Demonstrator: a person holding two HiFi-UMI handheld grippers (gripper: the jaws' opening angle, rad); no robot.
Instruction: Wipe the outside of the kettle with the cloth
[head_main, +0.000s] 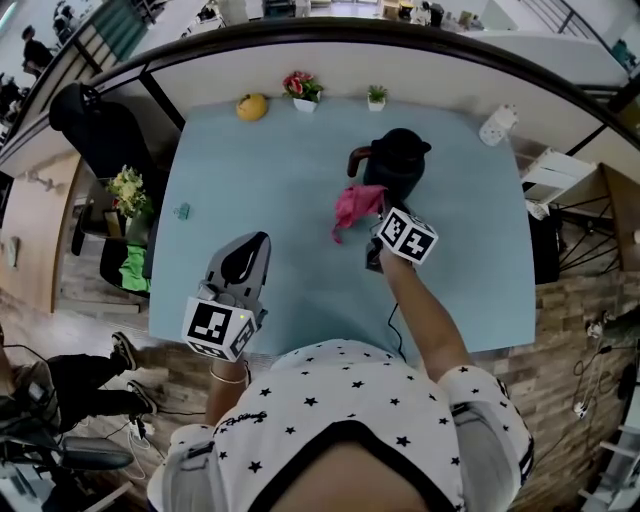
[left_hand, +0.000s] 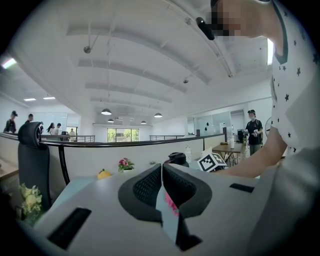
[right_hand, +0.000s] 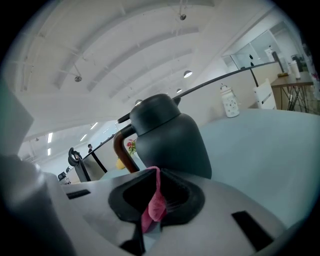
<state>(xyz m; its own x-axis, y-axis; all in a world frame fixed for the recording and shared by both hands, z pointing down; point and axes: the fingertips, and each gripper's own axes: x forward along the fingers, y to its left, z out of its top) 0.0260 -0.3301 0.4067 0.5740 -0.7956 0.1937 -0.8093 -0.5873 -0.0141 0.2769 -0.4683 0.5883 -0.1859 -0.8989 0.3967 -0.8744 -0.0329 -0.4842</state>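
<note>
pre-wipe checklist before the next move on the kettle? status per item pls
1. Cloth clamped in right tool: ok, jaws shut on it.
2. Kettle upright on table: ok.
3. Cloth touching kettle wall: cannot tell.
4. Left tool steadying kettle: not ok; shut, empty, well short of it.
5. Table between right tool and kettle free of other things: ok.

Left gripper (left_hand: 161, 169), right gripper (right_hand: 156, 174) closed
</note>
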